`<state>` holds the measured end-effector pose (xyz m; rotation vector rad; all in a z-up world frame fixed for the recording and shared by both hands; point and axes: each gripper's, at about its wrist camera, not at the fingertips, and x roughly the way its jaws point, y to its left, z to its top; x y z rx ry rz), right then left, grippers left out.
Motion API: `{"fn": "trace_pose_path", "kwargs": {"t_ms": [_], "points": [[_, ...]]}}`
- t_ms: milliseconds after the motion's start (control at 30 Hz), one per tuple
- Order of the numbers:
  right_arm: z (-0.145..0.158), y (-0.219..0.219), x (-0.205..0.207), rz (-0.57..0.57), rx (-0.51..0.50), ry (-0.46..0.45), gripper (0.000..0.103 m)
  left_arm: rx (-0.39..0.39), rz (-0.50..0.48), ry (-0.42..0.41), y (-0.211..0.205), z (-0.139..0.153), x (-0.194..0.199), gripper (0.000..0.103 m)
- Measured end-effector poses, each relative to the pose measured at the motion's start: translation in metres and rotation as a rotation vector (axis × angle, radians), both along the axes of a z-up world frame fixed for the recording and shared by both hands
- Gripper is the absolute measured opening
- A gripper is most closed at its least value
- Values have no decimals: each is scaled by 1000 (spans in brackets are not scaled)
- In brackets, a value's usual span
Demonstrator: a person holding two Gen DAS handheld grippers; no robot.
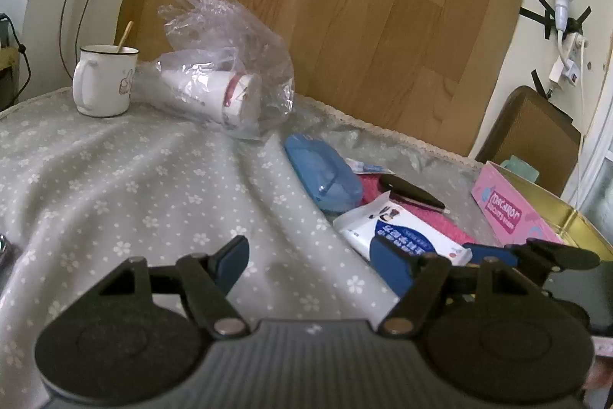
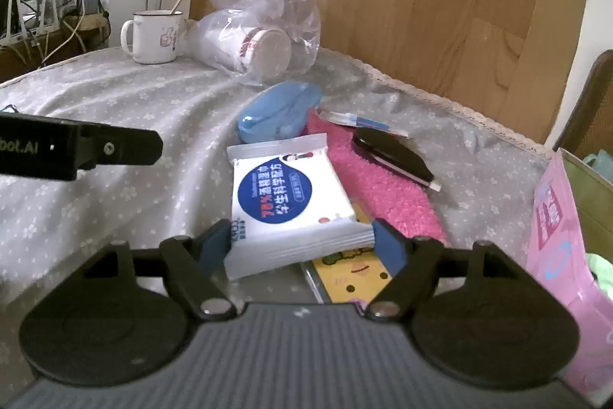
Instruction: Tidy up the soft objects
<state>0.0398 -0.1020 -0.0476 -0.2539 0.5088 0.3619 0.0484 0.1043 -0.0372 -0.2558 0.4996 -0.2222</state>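
My right gripper is shut on a white wet-wipes pack with a blue round label, its pads on both sides of the pack's near end. The pack also shows in the left wrist view, with the right gripper's blue pads by it. A pink fuzzy cloth lies beyond the pack, with a black folded object on top. My left gripper is open and empty over the grey flowered tablecloth.
A blue plastic case, a clear bag of paper cups and a white mug sit further back. A pink-sided box stands at the right. A yellow packet lies under the pack. A wooden board leans behind.
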Motion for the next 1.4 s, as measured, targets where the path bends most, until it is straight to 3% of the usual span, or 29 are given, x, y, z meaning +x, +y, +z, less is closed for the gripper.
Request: {"fn": "trace_pose_path", "kwargs": {"t_ms": [267, 400, 500, 600, 667, 733, 800, 900, 1100, 1233, 1400], "points": [[13, -27, -42, 50, 44, -36, 78, -10, -3, 16, 1, -1, 2, 72], [13, -59, -82, 144, 63, -8, 78, 0, -9, 19, 0, -1, 2, 77], [9, -90, -108, 151, 60, 23, 78, 6, -15, 26, -1, -2, 3, 79], [5, -123, -123, 45, 43, 8, 81, 18, -24, 32, -3, -2, 4, 79], [3, -149, -126, -107, 49, -16, 82, 29, -31, 34, -5, -2, 4, 79], [3, -174, -129, -245, 95, -32, 83, 47, -32, 39, -9, -2, 4, 79], [3, -194, -135, -312, 180, -40, 83, 67, -38, 41, -12, -2, 4, 80], [1, -203, -143, -348, 257, -48, 83, 99, -42, 48, -17, -2, 5, 80], [-9, -195, -151, -309, 274, -30, 83, 140, -51, 55, -32, 1, 2, 80], [-15, -194, -152, -285, 291, 2, 84, 44, -164, 84, -54, 10, -2, 80], [-20, -186, -152, -268, 279, 20, 84, 54, -391, 86, -118, 23, -5, 81]]}}
